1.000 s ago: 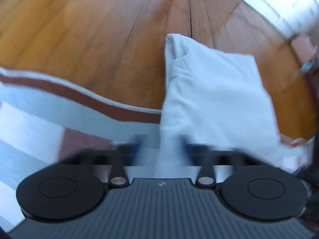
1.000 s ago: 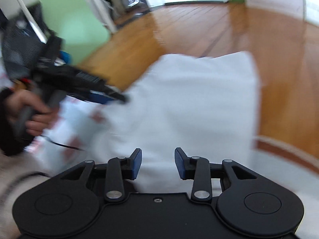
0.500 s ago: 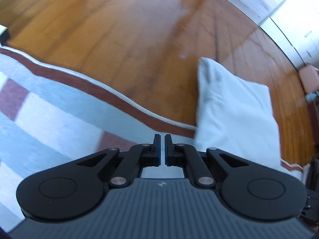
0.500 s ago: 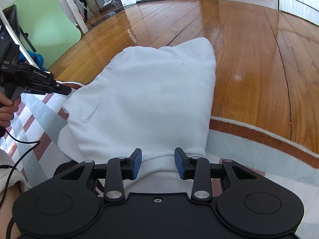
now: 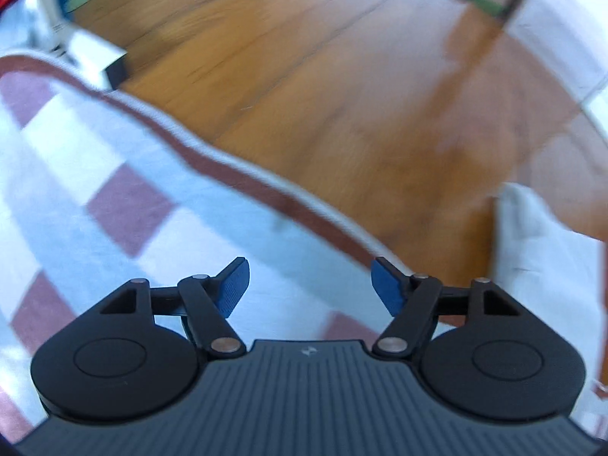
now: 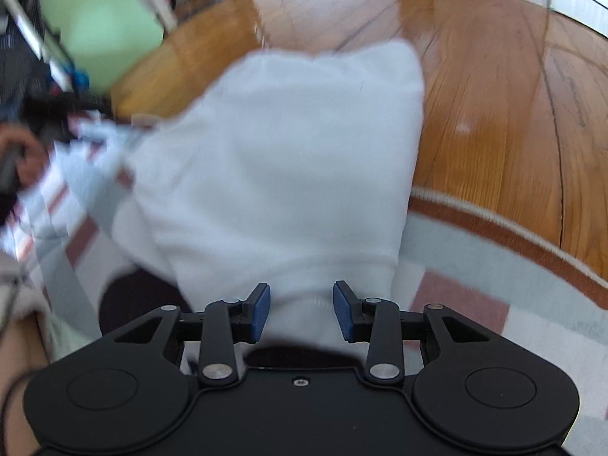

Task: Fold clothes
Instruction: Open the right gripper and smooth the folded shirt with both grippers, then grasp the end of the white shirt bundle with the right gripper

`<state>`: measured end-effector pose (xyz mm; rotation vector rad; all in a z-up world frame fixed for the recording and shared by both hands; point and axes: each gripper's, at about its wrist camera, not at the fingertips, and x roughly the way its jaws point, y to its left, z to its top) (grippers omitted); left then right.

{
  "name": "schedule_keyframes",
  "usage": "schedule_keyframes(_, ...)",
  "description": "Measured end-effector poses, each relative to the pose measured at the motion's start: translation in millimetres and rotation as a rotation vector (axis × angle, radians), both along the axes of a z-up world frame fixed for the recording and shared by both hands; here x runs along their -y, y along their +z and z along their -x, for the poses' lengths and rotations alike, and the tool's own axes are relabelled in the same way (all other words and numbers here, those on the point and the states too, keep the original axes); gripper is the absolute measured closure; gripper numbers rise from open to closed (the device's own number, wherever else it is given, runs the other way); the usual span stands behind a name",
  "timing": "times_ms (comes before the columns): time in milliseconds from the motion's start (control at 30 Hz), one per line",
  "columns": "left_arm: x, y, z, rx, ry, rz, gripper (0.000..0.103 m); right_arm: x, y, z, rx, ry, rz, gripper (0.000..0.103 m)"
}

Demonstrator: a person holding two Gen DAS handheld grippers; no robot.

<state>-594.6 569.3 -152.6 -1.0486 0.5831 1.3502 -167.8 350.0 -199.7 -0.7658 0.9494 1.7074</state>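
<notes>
- Your left gripper (image 5: 309, 285) has just been opening: its blue pads (image 5: 233, 287) now stand wide apart with nothing between them, only the rug (image 5: 95, 159) below.
- From those left tongs, the white garment (image 5: 543, 258) lies off to the right, well clear of the pads, partly on the wooden floor (image 5: 304, 87) past the rug's red-brown border.
- Your right gripper (image 6: 301, 313) stands part open. The garment's (image 6: 288, 159) near hem lies in the gap between its pads (image 6: 260, 313), but the pads do not visibly press on the cloth.
- Ahead of the right tongs, the garment spreads away as one folded white slab, its far end resting on the floor (image 6: 494, 114) beyond the rug's (image 6: 513, 277) edge.
- To the left of the right tongs, your left hand (image 6: 22, 155) shows blurred at the frame's edge, holding the other tool.
</notes>
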Motion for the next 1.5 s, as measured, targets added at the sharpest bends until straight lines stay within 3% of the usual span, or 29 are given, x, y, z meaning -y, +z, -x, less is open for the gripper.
schedule_keyframes(67,4,7,-14,0.084,-0.076,-0.033,0.017,7,-1,4,0.022,0.034,0.013,0.061)
schedule_keyframes(133,6,7,-35,0.159,-0.160,-0.029,0.010,11,1,4,0.019,0.050,0.011,0.061)
schedule_keyframes(267,8,-9,-88,0.225,-0.317,0.046,0.010,10,17,-7,-0.009,0.002,-0.058,0.058)
schedule_keyframes(367,13,-32,-121,0.118,-0.397,0.149,0.013,0,26,-20,-0.027,-0.077,-0.098,0.049)
schedule_keyframes(467,25,-51,-130,0.005,-0.403,0.231,0.015,-10,22,-30,-0.023,-0.136,-0.092,0.049)
schedule_keyframes(533,33,-51,-125,-0.028,-0.407,0.210,0.017,-14,13,-32,-0.030,-0.149,-0.057,0.049)
schedule_keyframes(667,40,-43,-122,-0.177,-0.367,0.180,0.017,-14,-2,-38,-0.045,-0.164,0.022,0.049)
schedule_keyframes(767,38,-30,-125,-0.247,-0.350,0.087,0.018,-17,3,-50,-0.080,-0.165,0.015,0.049)
schedule_keyframes(800,35,-22,-127,-0.234,-0.351,0.031,0.018,-21,8,-57,-0.111,-0.169,-0.002,0.049)
schedule_keyframes(867,26,-9,-124,-0.110,-0.354,-0.058,0.018,-34,17,-71,-0.193,-0.186,-0.026,0.048)
schedule_keyframes(933,10,-5,-125,0.042,-0.364,-0.103,0.018,-58,21,-82,-0.261,-0.205,-0.021,0.044)
schedule_keyframes(967,0,-7,-130,0.071,-0.378,-0.102,0.018,-74,17,-86,-0.283,-0.203,-0.004,0.038)
schedule_keyframes(1100,-45,-40,-158,0.041,-0.400,-0.026,0.018,-138,-11,-93,-0.298,-0.225,0.070,0.036)
schedule_keyframes(1200,-62,-74,-165,0.005,-0.353,0.047,0.017,-162,-30,-97,-0.414,-0.249,0.071,0.034)
schedule_keyframes(1233,-65,-80,-166,-0.028,-0.345,0.036,0.015,-167,-31,-98,-0.426,-0.267,0.064,0.036)
schedule_keyframes(1367,-56,-87,-165,-0.057,-0.368,-0.022,0.014,-171,-20,-91,-0.318,-0.228,-0.052,0.076)
schedule_keyframes(1500,-51,-91,-164,-0.064,-0.365,-0.033,0.014,-157,-12,-92,-0.279,-0.325,-0.154,0.087)
